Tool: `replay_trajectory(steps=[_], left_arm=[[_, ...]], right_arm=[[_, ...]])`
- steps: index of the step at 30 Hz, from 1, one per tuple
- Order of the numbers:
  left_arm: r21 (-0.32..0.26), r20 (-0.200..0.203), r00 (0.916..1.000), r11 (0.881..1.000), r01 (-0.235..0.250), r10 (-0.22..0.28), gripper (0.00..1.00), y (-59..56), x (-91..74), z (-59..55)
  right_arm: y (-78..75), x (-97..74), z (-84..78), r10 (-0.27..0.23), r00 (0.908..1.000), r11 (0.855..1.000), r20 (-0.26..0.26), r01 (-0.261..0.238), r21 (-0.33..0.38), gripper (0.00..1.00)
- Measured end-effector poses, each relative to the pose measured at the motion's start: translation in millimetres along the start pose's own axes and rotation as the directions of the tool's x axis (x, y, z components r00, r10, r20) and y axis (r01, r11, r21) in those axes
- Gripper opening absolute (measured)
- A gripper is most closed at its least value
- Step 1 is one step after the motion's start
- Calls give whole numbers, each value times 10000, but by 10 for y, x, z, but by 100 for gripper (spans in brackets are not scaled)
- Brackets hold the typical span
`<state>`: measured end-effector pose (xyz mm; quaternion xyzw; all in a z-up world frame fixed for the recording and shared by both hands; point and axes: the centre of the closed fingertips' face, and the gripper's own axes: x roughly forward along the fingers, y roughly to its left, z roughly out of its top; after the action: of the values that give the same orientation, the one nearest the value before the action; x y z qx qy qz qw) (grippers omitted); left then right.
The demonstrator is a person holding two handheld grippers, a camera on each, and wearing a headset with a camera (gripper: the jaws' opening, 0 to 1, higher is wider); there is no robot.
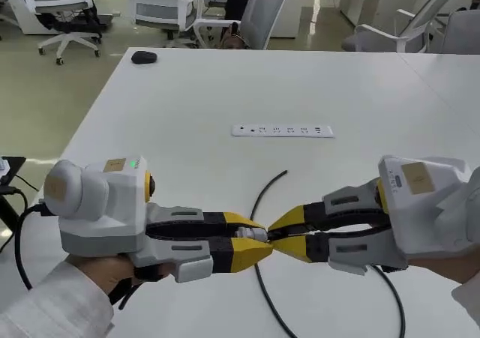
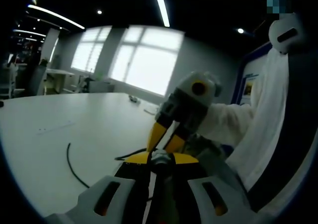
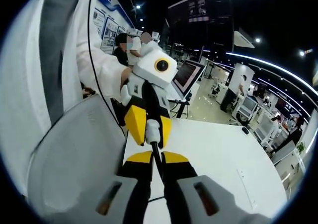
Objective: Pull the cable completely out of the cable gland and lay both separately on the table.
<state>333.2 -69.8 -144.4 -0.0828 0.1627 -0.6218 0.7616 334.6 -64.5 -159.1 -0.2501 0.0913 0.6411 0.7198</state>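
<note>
The cable gland (image 1: pixel 256 234), one small pale fitting, sits off the bench (image 1: pixel 187 106) above its near edge, right where the two tools meet tip to tip. The left gripper (image 1: pixel 259 237) has its yellow jaws closed on the gland. In the right gripper view the fitting shows clearly, pinched between those opposing yellow tips. There is one cable (image 1: pixel 259 195), thin and black. In that same view a short run of it comes straight out of the gland and disappears between the yellow jaws of the right gripper (image 1: pixel 279 237), which are clamped together on it just beside the fitting, so the cable is still threaded through. In the head view the two pairs of tips are almost touching, with the gland at the junction. Below them a long curve of cable lies on the bench, crossing under the tips. One free end points toward the middle of the bench and the other part runs off over the near edge. Whether a second dark strand under the right gripper belongs to the same cable I cannot tell. Two grippers are present, each held by a white-sleeved arm. Further out, one white power strip (image 1: pixel 283 130) lies flat at the middle of the bench, well apart from the tools, and one small dark object (image 1: pixel 144 56) sits near the far left corner
</note>
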Motion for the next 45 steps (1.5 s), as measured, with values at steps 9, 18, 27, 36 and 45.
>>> replay_trajectory(steps=[9,18,27,36,45], left_arm=[[-42,95,9997,9998,-206,206,17,24,-49,15],[-70,63,9993,9993,-366,366,17,44,-105,2],[-113,-9,9984,9984,-559,559,17,57,-197,-13],[-68,-96,9980,9980,-625,624,17,52,-181,-25],[-70,-118,9987,9987,-497,496,17,29,-133,-12]], right_arm=[[-35,-42,-126,-77,9999,9998,-135,79,166,4],[-62,-127,-334,-269,9991,9973,-320,290,668,4],[-84,-207,-543,-521,9970,9911,-564,586,1199,5],[-84,-236,-605,-639,9960,9882,-628,719,1351,5],[-71,-272,-623,-692,9946,9870,-773,795,1395,6]])
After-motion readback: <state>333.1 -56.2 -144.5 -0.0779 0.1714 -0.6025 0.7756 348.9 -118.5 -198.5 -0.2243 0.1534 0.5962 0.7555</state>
